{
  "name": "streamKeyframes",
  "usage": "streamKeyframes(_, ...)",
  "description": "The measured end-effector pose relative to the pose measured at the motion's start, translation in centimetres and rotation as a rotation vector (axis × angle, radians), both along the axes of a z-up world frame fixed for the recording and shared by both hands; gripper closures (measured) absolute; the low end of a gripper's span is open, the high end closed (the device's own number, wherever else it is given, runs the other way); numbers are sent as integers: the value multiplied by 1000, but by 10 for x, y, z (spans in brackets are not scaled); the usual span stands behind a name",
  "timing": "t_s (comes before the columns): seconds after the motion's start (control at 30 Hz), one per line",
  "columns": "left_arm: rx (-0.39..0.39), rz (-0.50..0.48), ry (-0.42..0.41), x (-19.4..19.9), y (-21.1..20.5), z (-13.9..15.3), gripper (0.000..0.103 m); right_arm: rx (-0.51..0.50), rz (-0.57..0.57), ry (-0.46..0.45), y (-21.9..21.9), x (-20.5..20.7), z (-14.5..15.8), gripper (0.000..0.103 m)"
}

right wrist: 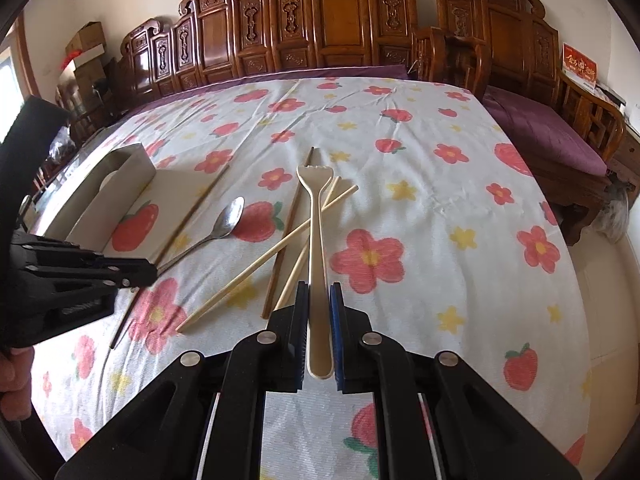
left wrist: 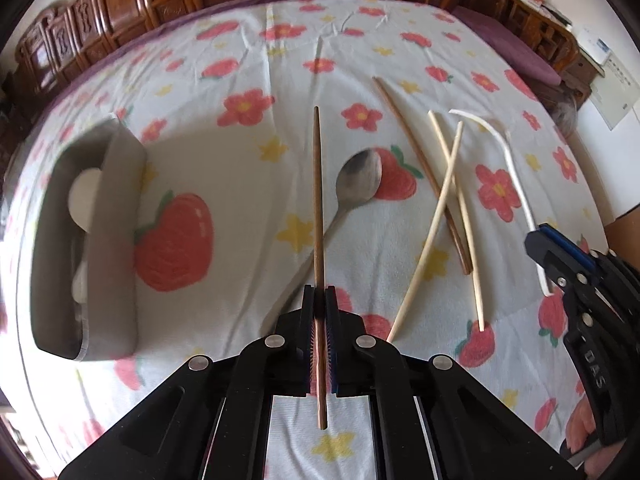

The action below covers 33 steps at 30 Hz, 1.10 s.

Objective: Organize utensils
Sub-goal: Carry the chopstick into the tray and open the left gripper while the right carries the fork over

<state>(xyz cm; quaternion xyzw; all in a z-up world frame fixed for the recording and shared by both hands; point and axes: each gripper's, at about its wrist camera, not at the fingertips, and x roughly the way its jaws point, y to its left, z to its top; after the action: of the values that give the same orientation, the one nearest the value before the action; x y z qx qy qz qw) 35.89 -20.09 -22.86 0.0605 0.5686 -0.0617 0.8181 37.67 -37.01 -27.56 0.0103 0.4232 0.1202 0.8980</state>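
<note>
Chopstick (left wrist: 318, 200), dark brown, was pinched between the pressed-together jaws of the left gripper (left wrist: 319, 300), its long axis running straight toward twelve o'clock in the left wrist view. From that gripper the grey box (left wrist: 116, 216) lay toward ten o'clock, open, with white utensils (left wrist: 85, 196) already inside; the left hand was plainly the nearer one. The right gripper (right wrist: 319, 296) clamped a cream fork (right wrist: 316, 248) by its handle, tines toward twelve. Spoon (left wrist: 356, 184), a second dark chopstick (left wrist: 416, 160) and two pale chopsticks (left wrist: 452, 184) lay loose on the flowered bedsheet (left wrist: 248, 56).
</note>
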Motion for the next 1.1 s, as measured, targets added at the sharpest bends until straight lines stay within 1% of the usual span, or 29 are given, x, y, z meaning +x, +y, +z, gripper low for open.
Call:
streamKeyframes(0.1, -9, -23, -24, -5, 6, 11, 99, 18, -1, -5, 0, -1, 3, 91)
streamKeyframes(0.2, -17, -45, -40, -1, 7, 19, 99, 36, -3, -6, 2, -2, 6, 91)
streamKeyframes(0.37, -26, -86, -74, 1, 15, 35, 99, -7, 21, -10, 15, -2, 13, 91)
streamKeyframes(0.5, -44, -97, -95, -2, 30, 47, 99, -23, 27, -18, 25, -2, 27, 91)
streamKeyframes(0.7, -85, -94, -91, -4, 57, 59, 99, -29, 66, -46, 51, -1, 62, 91)
streamKeyframes(0.87, -88, -99, -109, -2, 79, 73, 99, -29, 108, -68, 78, 5, 89, 91)
streamKeyframes(0.97, -93, -88, -118, 0, 100, 82, 99, -17, 129, -78, 98, 8, 102, 91)
streamKeyframes(1.1, -64, -80, -135, 0, 126, 88, 99, -5, 152, -82, 120, 10, 111, 91)
